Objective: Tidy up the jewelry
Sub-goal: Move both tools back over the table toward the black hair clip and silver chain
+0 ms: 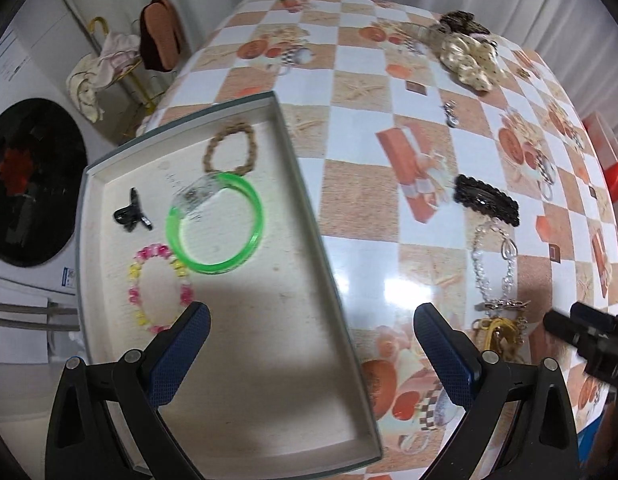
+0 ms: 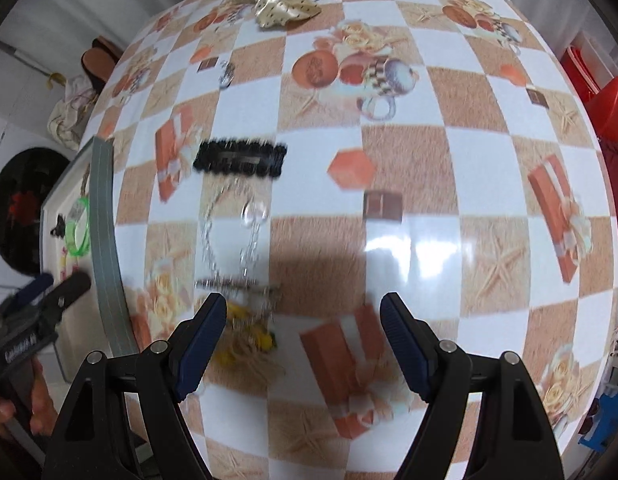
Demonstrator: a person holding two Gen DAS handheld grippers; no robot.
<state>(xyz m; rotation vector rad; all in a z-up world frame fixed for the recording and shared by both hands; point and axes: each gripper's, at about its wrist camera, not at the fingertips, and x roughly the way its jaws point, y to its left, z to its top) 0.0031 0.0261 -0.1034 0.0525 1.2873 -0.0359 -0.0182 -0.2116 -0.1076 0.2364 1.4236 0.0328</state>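
Silver chain (image 2: 229, 236) lies on the checkered table (image 2: 409, 160) just below the black hair clip (image 2: 240, 159), well outside the tray (image 1: 309, 216); looks light, floppy and slippery to me, so I'd pinch the clasp bar; right gripper (image 2: 303, 334) hangs beside it, jaws apart, empty; left gripper (image 1: 311, 340) gapes over the tray edge, empty too.

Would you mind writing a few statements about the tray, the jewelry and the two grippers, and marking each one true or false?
1. The green bangle lies inside the tray. True.
2. The black hair clip lies in the tray. False: it lies on the tablecloth.
3. The left gripper is shut on the pink and yellow bracelet. False: open, holding nothing.
4. The right gripper is open. True.
5. The silver chain lies outside the tray. True.
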